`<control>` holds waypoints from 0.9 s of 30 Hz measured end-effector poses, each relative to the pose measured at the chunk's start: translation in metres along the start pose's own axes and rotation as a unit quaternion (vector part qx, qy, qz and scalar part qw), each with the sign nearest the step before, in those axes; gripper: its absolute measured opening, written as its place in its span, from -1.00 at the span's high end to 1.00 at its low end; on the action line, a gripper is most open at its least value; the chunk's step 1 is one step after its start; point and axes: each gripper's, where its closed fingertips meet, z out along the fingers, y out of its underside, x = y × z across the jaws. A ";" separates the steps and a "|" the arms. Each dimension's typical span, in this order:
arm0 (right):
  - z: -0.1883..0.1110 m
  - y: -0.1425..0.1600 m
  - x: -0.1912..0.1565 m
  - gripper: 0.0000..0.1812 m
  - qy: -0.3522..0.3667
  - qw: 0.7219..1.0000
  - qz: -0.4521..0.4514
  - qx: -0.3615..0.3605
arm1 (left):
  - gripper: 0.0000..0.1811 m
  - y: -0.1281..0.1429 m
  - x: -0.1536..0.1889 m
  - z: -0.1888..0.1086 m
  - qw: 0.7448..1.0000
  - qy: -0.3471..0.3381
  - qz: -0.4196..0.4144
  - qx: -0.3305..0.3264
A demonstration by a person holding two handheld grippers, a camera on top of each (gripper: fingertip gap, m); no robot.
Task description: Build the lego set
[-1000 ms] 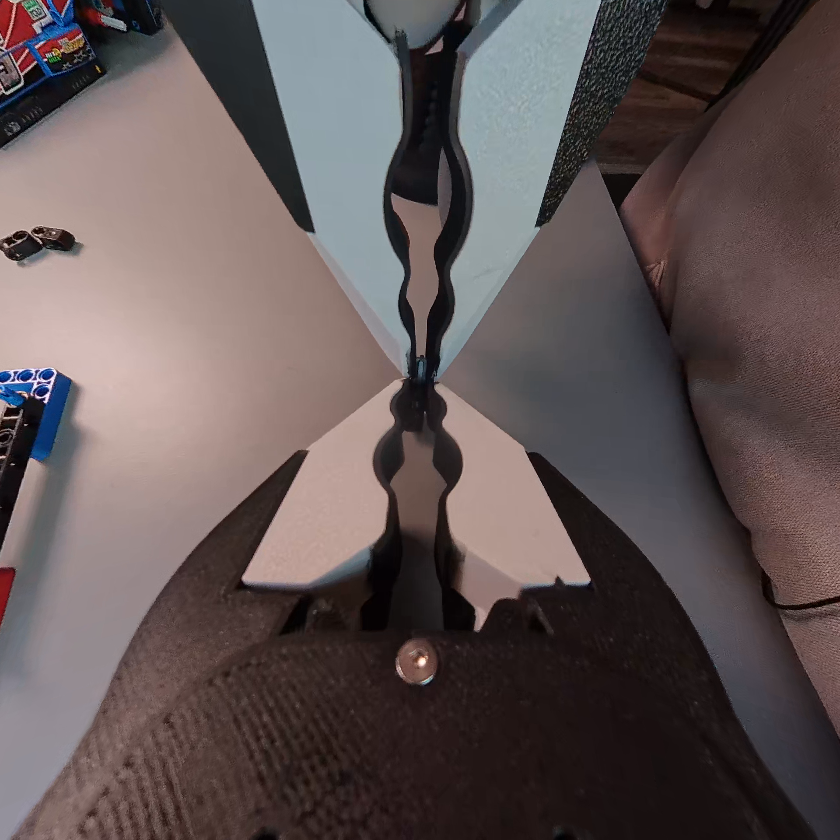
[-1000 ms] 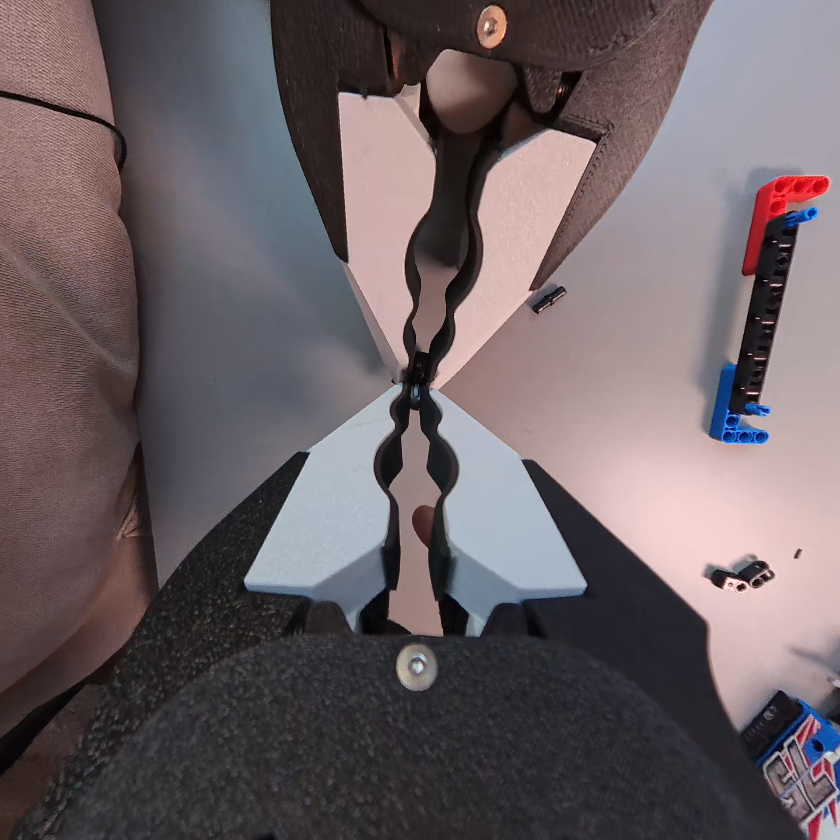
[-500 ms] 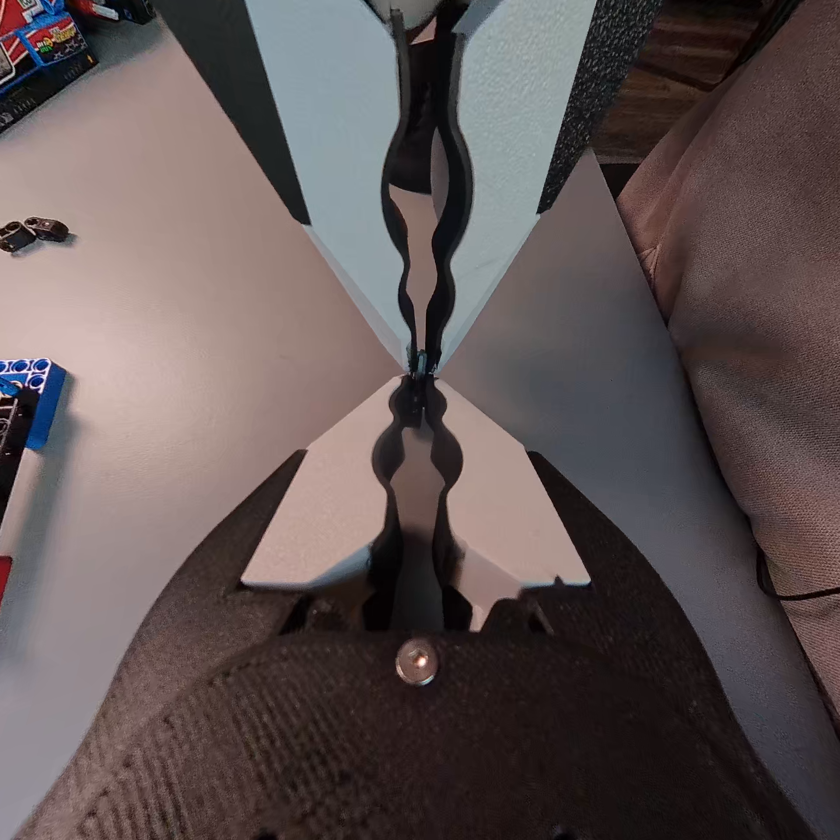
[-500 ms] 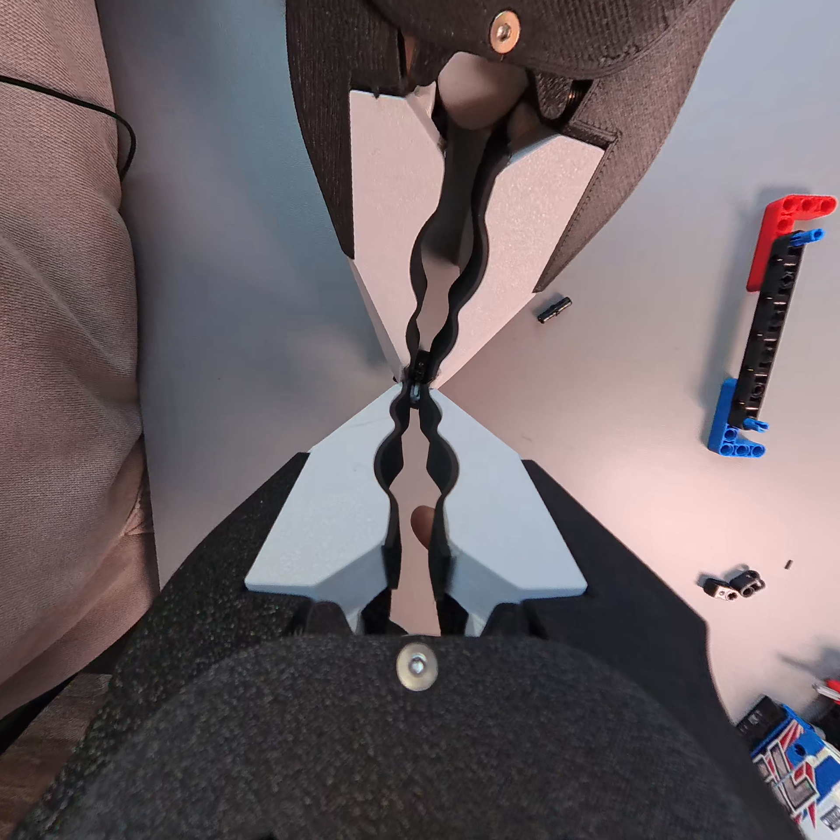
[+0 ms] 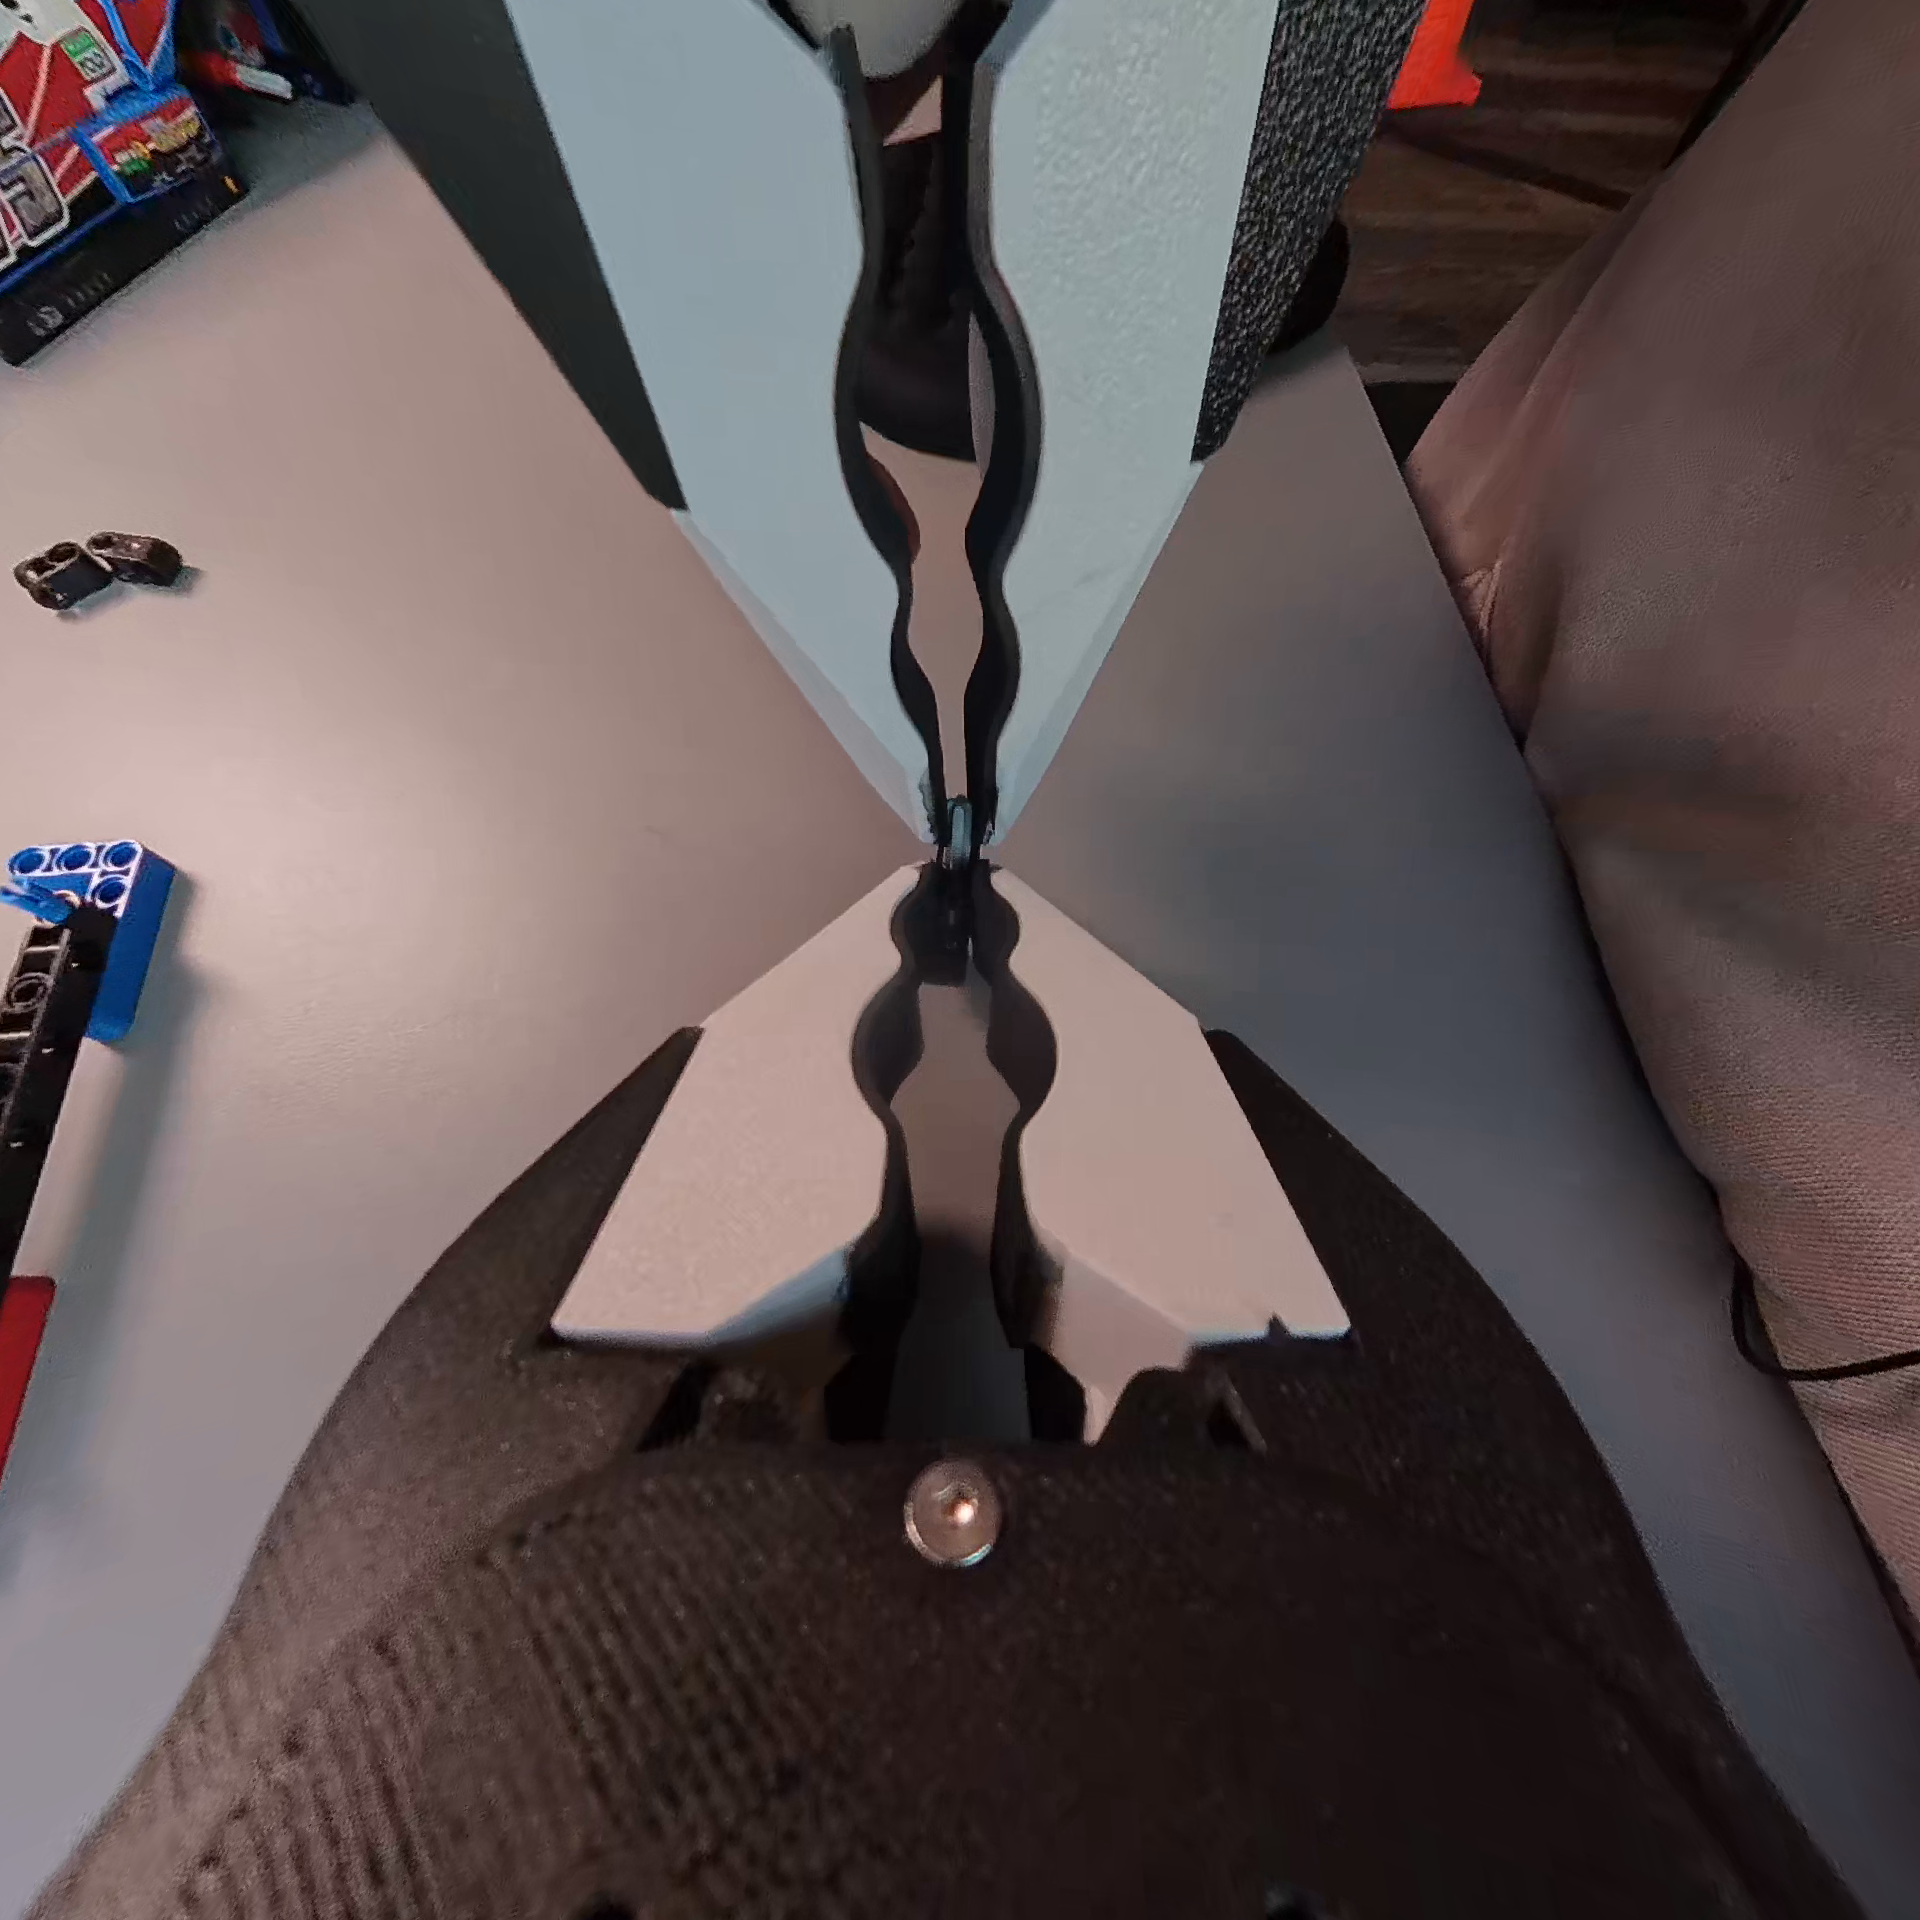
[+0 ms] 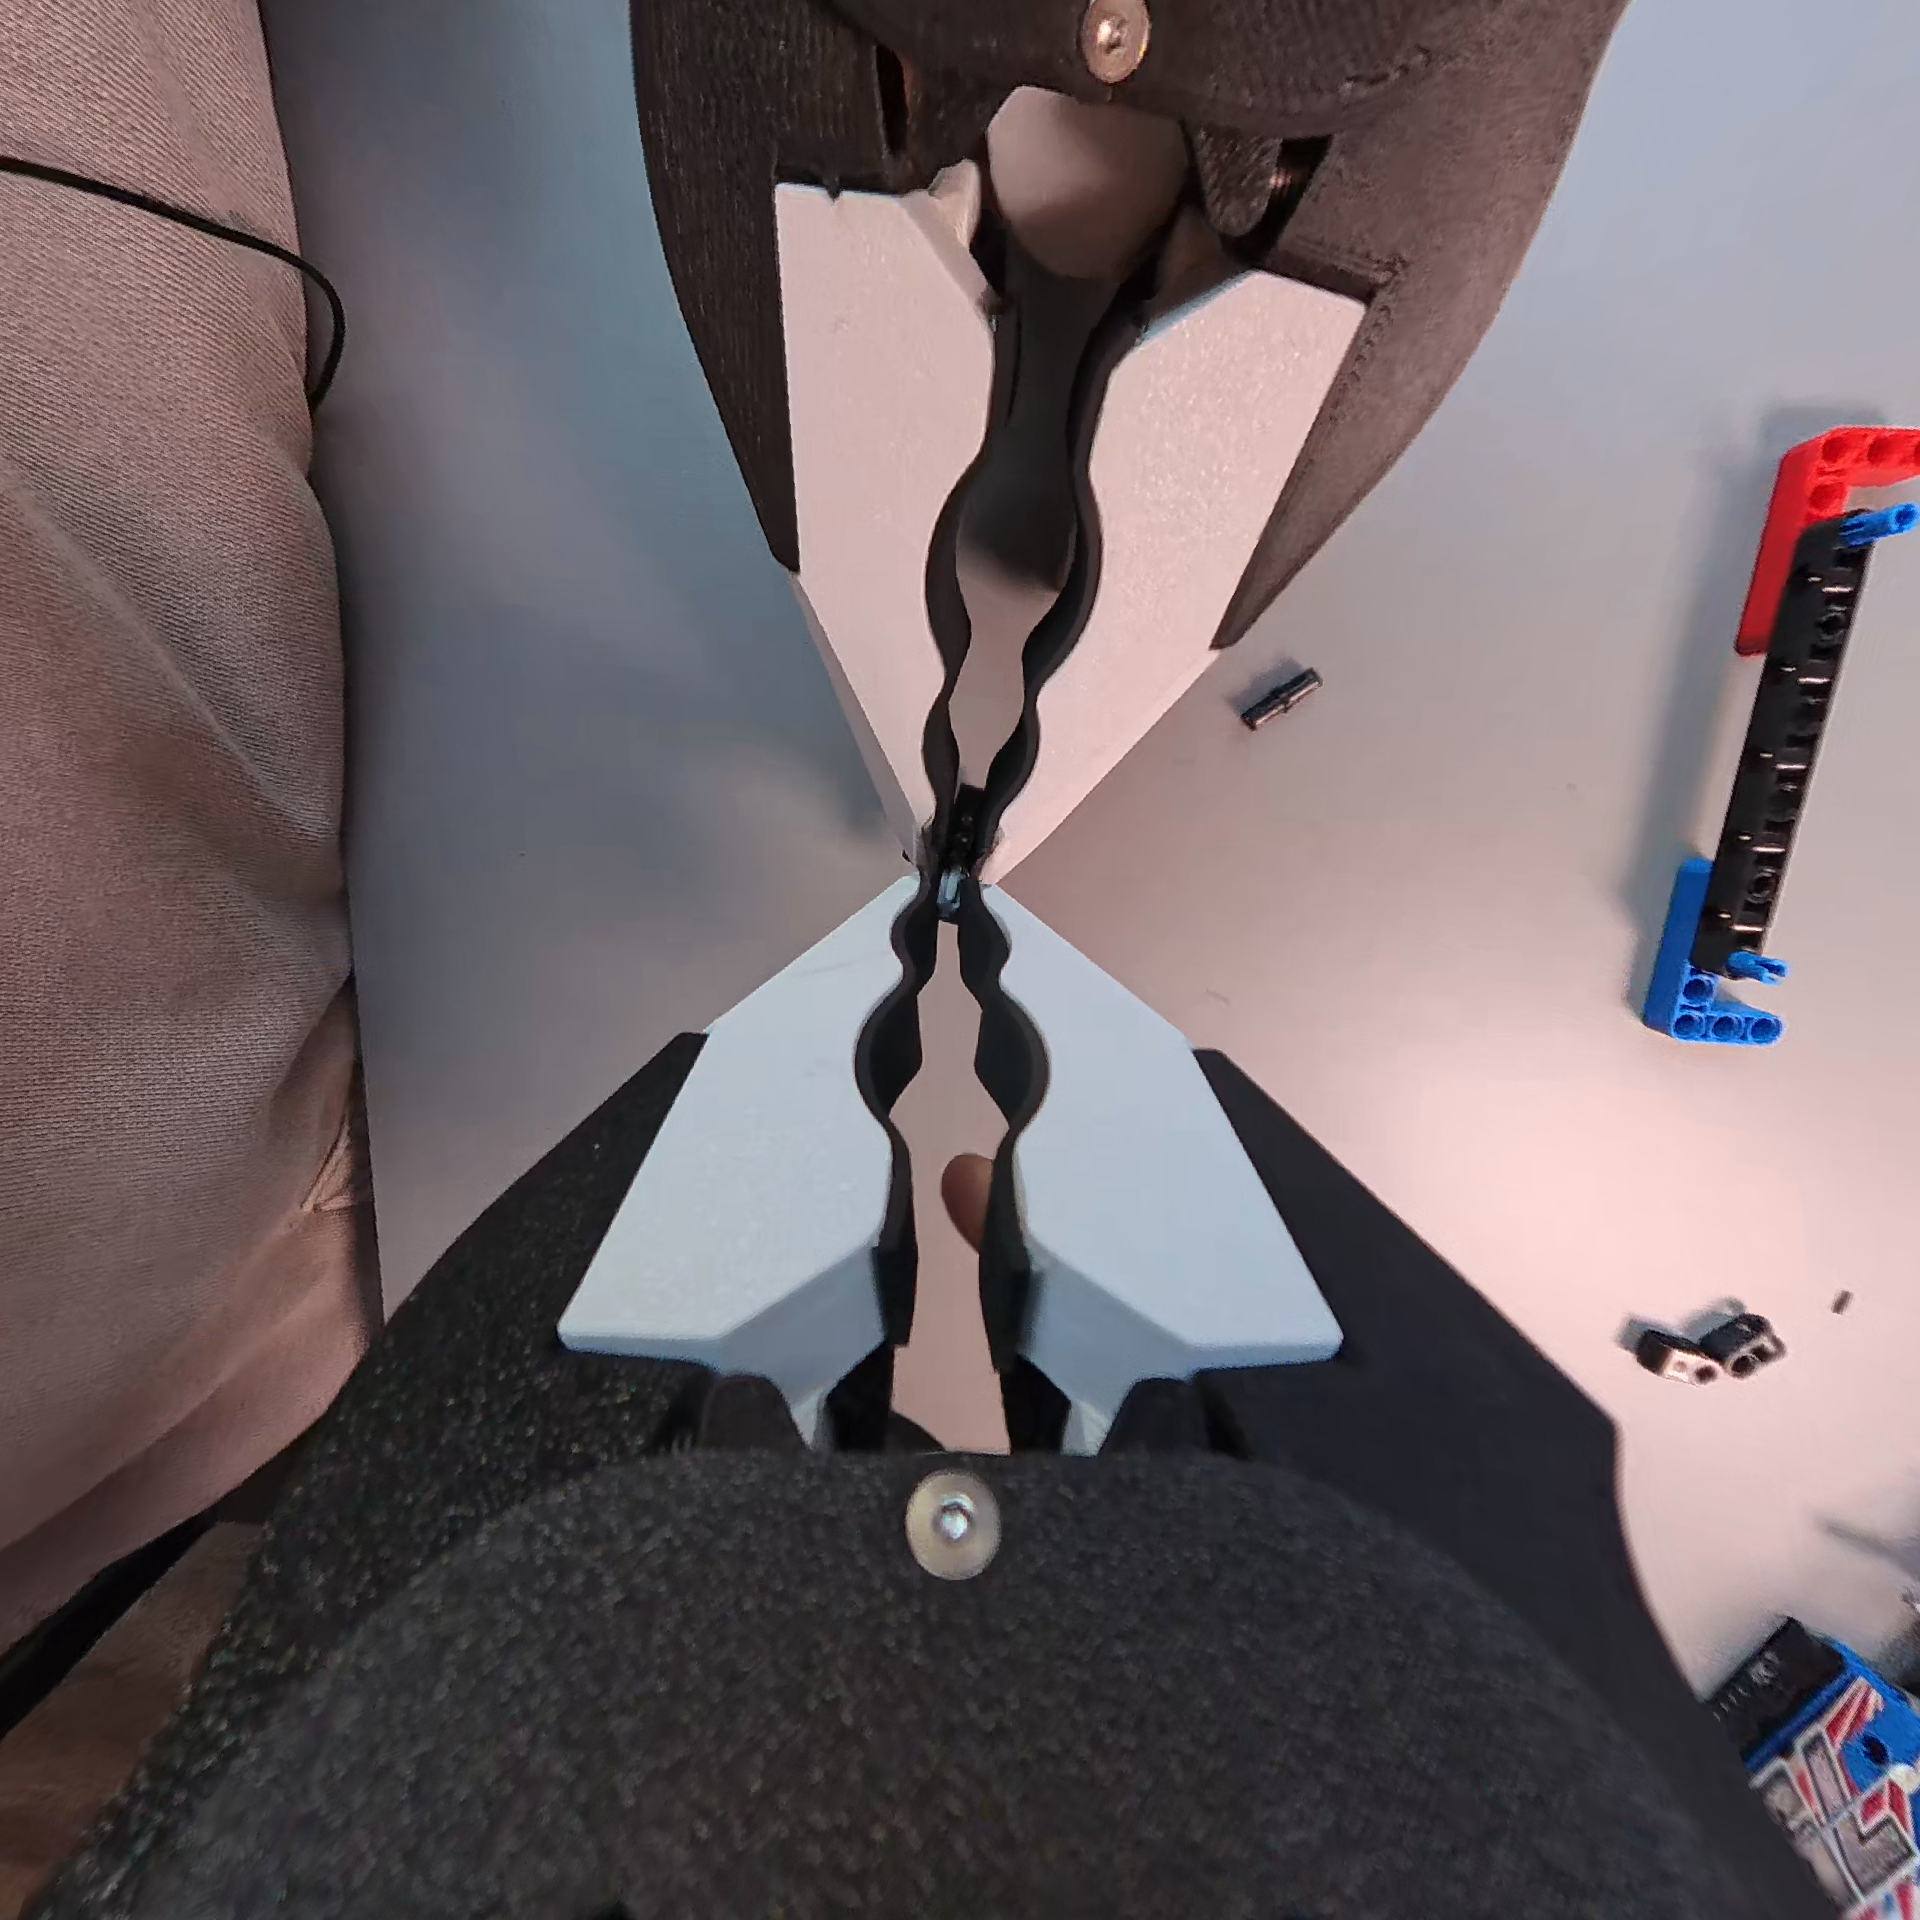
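Tip-to-tip mating above the pale grey table. Your left gripper has its fingers clenched on a small black lego connector piece, and your right gripper has its fingers clenched on a small grey-black lego pin; the two parts meet where the four tips converge, though whether the pin is seated cannot be told at this size. The partly built assembly, a long black holed beam with a red angled piece and a blue angled piece at its ends, lies well apart on the table, with a loose short black pin and a pair of small black connector blocks nearby; the printed set box sits at the far corner. Risk: both parts are held only at the extreme tips, so if you push off-axis, either part is likely to pivot or spring out, probably toward the beige cushion beside the table edge. Easing your grip before the pin seats would drop it.
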 end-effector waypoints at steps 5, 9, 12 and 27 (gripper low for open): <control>-0.035 -0.012 0.019 0.97 0.032 0.980 0.006 0.194 | 0.53 -0.044 -0.011 -0.042 0.990 0.010 -0.039 0.133; -0.076 -0.020 0.024 0.97 0.018 0.895 0.062 0.441 | 0.43 -0.063 -0.023 -0.068 0.980 -0.028 -0.016 0.194; -0.106 -0.024 0.024 0.97 0.007 0.825 0.083 0.559 | 0.44 -0.066 -0.020 -0.064 0.979 -0.029 -0.021 0.202; -0.112 -0.044 0.028 0.97 -0.017 0.775 0.085 0.626 | 0.62 -0.089 -0.022 -0.075 0.959 -0.056 -0.047 0.272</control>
